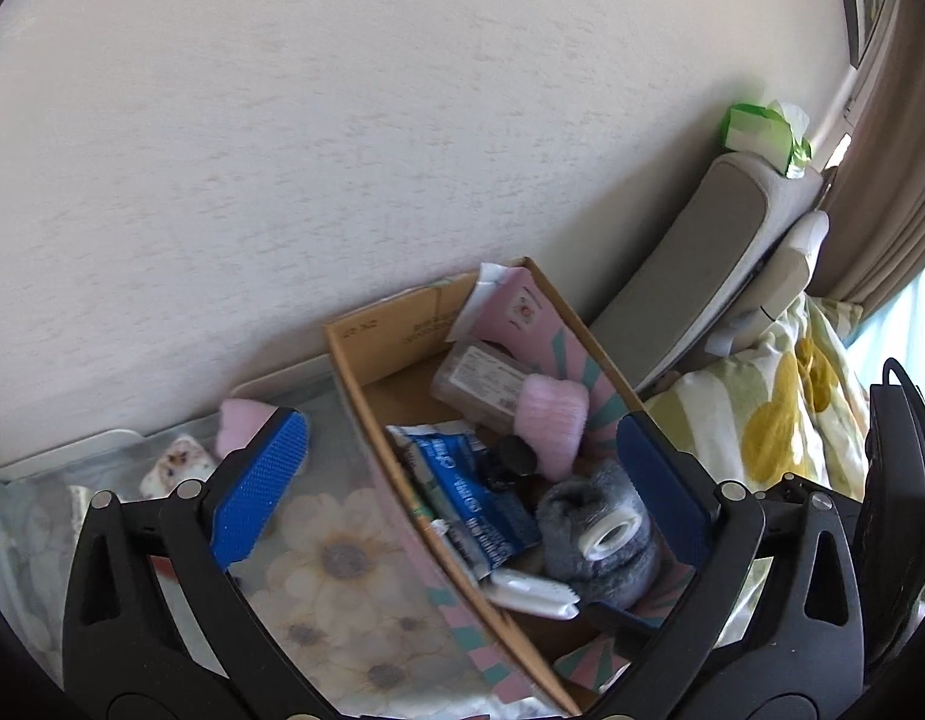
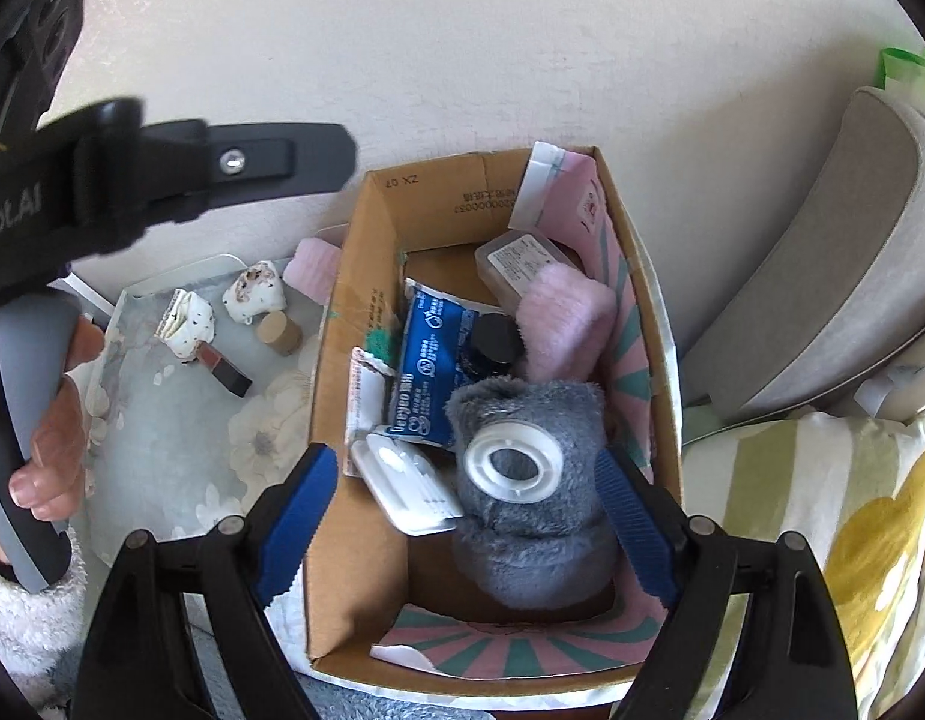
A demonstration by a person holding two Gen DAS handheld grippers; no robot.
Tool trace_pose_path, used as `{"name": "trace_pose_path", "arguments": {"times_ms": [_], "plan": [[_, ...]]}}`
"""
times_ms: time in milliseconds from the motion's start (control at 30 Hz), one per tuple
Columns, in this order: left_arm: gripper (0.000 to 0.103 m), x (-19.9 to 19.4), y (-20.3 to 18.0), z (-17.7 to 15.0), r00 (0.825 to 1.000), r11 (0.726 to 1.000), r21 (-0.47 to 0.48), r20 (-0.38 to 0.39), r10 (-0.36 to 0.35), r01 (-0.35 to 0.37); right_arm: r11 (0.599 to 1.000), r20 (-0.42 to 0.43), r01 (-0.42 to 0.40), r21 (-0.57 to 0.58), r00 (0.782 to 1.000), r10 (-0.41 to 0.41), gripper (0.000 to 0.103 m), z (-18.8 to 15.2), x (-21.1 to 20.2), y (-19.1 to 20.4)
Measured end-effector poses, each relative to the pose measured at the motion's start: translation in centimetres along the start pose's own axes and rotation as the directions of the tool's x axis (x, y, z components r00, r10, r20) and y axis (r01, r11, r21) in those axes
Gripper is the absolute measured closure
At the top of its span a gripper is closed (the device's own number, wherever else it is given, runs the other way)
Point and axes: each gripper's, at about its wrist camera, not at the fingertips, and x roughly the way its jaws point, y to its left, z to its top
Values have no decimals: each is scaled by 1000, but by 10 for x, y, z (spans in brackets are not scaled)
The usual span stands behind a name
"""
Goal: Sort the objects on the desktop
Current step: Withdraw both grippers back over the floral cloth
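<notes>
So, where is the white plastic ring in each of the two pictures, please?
Left wrist view: the white plastic ring lies low and right of centre, on the grey fluffy item.
Right wrist view: it sits just below centre, on the same grey fluffy item.
Shared landmark: the blue packet in the cardboard box.

Black tongs (image 2: 462,510) – blue ribbed pads (image 2: 633,525), silver screws, grey handle (image 2: 24,420), fluffy white sleeve (image 2: 30,618)
</notes>
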Motion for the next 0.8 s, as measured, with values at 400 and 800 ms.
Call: {"name": "trace_pose_path", "arguments": {"times_ms": [400, 800], "plan": [[0, -45, 46, -19, 998, 998, -47, 39, 42, -40, 999, 22, -14, -51, 1000, 15, 18, 4, -10, 43], [0, -78, 108, -46, 994, 987, -136, 56, 91, -83, 989, 13, -49, -141, 999, 52, 18, 11, -3, 100]]}}
